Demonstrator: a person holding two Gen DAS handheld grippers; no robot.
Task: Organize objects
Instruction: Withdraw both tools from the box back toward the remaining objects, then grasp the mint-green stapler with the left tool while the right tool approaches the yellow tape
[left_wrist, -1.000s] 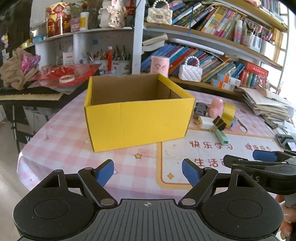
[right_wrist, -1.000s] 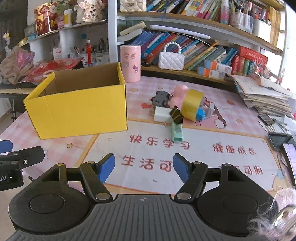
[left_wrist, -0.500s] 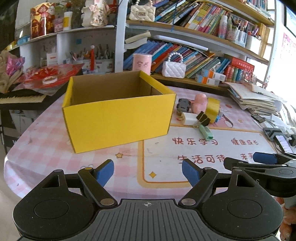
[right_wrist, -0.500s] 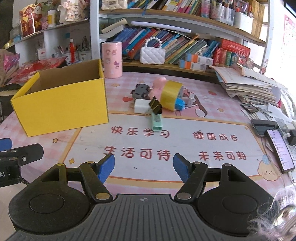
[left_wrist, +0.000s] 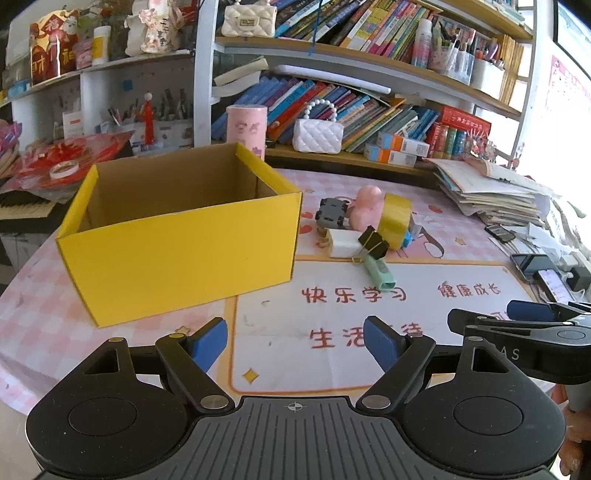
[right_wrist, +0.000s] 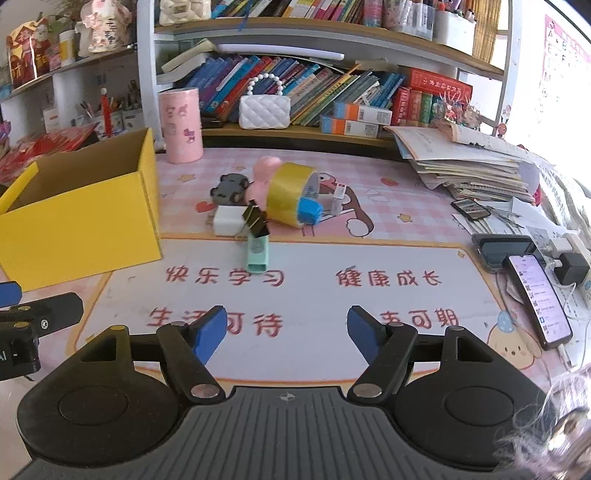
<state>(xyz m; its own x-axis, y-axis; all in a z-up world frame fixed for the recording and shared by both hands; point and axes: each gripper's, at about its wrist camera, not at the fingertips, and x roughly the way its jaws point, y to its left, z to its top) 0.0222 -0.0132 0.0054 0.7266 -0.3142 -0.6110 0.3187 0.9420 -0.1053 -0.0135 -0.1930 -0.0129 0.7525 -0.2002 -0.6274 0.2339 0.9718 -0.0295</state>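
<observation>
Both grippers hover over the near edge of the desk (right_wrist: 406, 229), nothing picked yet. Left gripper (left_wrist: 295, 341): fingers apart, nothing between them. Right gripper (right_wrist: 287, 330): fingers apart too, also holding nothing.

Target looks like the yellow box (left_wrist: 184, 254), open top, on the left of the desk; we can't see the bottom of it from here. The items to sort sit in one tight cluster just right of the box: yellow tape roll (right_wrist: 291, 195), pink toy (right_wrist: 264, 173), grey toy car (right_wrist: 229, 188), white charger block (right_wrist: 225, 221), black binder clip (right_wrist: 255, 221) and green stapler-like piece (right_wrist: 258, 254).

Risks as we see them:
- The cluster is packed and parts touch or overlap. The clip rests on the charger and the green piece, so closing on one likely drags or knocks a neighbour.
- The tape roll stands on edge, leaning on the pink toy. A nudge could roll it toward the phones (right_wrist: 532, 291) and the paper stack (right_wrist: 476, 170) on the right.
- The box is light cardboard; bumping its wall with the left gripper could slide it.
- The grippers sit close side by side, so both reaching for the cluster risks a collision.
</observation>
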